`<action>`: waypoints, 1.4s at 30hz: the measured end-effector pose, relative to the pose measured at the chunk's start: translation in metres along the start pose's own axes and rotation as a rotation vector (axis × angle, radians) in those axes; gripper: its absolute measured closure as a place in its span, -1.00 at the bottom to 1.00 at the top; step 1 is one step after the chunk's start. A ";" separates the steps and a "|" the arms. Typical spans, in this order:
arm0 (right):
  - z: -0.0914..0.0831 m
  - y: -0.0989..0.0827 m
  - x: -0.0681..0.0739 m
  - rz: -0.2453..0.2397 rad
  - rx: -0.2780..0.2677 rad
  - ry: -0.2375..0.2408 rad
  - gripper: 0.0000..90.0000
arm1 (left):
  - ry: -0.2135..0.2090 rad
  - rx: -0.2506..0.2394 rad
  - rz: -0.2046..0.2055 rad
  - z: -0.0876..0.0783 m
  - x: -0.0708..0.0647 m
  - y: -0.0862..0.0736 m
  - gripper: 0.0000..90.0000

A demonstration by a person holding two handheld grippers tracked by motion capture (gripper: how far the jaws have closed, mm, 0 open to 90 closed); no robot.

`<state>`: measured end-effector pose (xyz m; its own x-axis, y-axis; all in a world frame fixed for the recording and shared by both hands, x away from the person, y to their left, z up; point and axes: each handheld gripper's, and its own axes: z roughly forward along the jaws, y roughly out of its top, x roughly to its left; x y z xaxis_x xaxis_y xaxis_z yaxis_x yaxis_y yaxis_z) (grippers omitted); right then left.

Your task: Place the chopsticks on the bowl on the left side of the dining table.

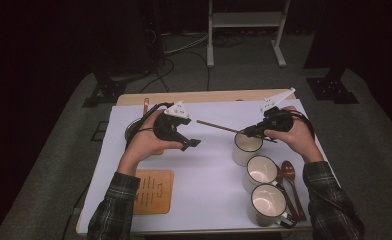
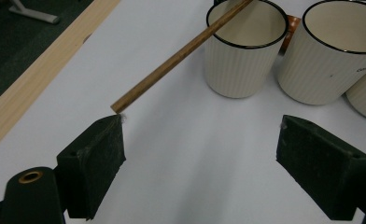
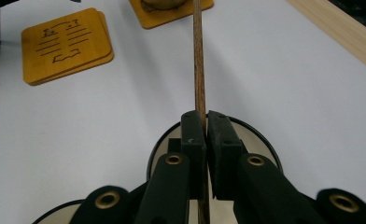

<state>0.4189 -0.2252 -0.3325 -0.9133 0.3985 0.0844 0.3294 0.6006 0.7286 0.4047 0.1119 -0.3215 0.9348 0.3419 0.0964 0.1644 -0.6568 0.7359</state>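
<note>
The wooden stick is carried above the white table cover, its near part over the rim of the farthest mug in a row of three. It is clamped near one end between the closed jaws of the right gripper; in the right gripper view the stick runs straight out between the pads. The grip is judged to be placed there so that most of the length stays free and the held end can be lowered into the mug.

The long axis lies nearly level, slightly raised at the free end, and points away from the mug toward the left gripper. That gripper is held with its jaws wide apart and nothing between them; in its own view the stick's free end sits just above one pad, whether touching cannot be told. Two wooden spoons lie beside the nearer mugs, and a wooden coaster lies at the left.
</note>
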 end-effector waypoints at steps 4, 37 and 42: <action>0.004 0.002 0.003 -0.016 0.010 0.024 0.89 | 0.000 -0.003 0.000 0.001 -0.001 0.000 -0.66; 0.027 0.024 0.021 -0.125 0.042 0.189 0.89 | -0.074 0.041 0.070 0.015 -0.014 0.003 -0.29; 0.029 0.030 0.024 -0.143 0.050 0.202 0.89 | -0.111 0.037 0.076 0.018 -0.015 0.002 -0.12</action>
<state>0.4140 -0.1776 -0.3281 -0.9792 0.1636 0.1203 0.2001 0.6762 0.7090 0.3962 0.0931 -0.3334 0.9737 0.2151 0.0748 0.1012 -0.7028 0.7041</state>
